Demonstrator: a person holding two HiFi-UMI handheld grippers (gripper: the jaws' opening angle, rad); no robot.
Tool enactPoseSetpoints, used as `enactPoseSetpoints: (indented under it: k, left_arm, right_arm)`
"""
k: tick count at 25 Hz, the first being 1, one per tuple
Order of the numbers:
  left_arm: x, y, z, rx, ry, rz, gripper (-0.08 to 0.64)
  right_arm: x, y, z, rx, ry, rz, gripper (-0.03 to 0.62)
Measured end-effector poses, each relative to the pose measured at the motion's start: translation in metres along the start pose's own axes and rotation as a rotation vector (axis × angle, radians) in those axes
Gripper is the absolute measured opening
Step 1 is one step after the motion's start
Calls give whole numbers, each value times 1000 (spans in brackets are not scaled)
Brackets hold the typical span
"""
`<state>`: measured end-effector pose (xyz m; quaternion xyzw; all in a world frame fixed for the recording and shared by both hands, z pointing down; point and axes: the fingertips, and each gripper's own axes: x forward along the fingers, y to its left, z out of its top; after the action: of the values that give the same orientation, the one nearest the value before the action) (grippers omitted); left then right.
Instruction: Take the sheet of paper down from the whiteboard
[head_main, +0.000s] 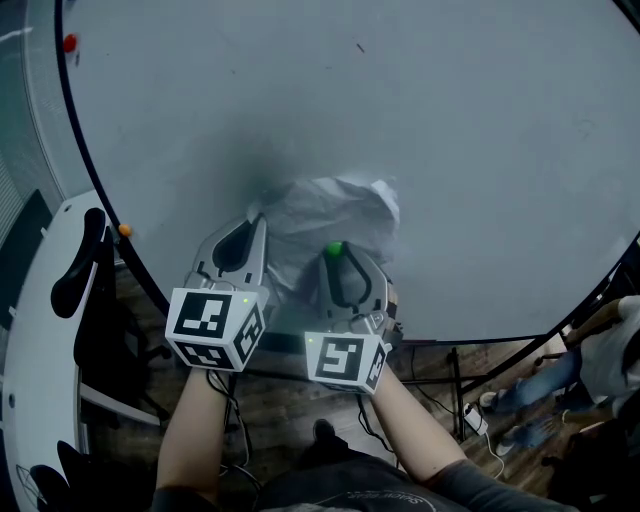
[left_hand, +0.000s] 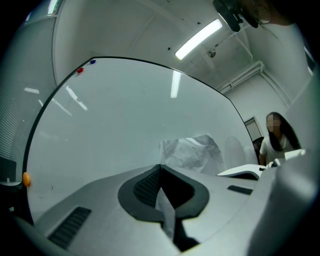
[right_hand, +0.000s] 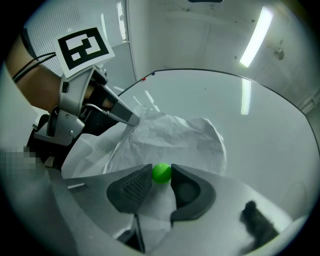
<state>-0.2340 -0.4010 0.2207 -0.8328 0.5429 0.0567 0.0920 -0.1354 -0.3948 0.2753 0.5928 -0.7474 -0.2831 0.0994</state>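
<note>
We've got a pale grey-white whiteboard (head_main: 400, 120) with a thin black frame, and the sheet of paper (head_main: 320, 215) is plain white, its crinkles shaded grey. The only real colour pops for us are a bright green magnet (right_hand: 161, 172), a red magnet (head_main: 69, 42) and an orange magnet (head_main: 124, 230). The left gripper (left_hand: 161, 170) and right gripper (head_main: 338, 255) are both light grey with black ribbed pads (right_hand: 130, 187), each has a white cube (head_main: 215, 325) with black square markers, and the floor (head_main: 290, 410) is brown wood.
</note>
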Motion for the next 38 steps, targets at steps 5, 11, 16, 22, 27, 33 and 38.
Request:
enactPoseSetpoints:
  k: [5,11,16,22,27,33,38]
  left_arm:
    - [-4,-2,-7,16,25,3,11]
    - [-21,-1,-32,85,105,34,12]
    - [-42,1,-65,76,183,66,11]
    - [-73,-1,-93,49,222,125,12]
    - [-95,-5,-109,55,249,177,11]
    - [-116,-28,-121,77,281,247,11]
    - [-122,-67,-119,86,297,317,11]
  right_arm:
    - [-9,9,-2,4,4,19,126]
    - [-32,16,-11,22,24,51,126]
    - [-55,20,-27,24,60,76,126]
    - [-74,24,-44,45,90,106,126]
    - [-80,18,-53,84,76,126,126]
    - [-91,2,-61,111,37,174,126]
    - [-112,-17,-75,130,17,251,126]
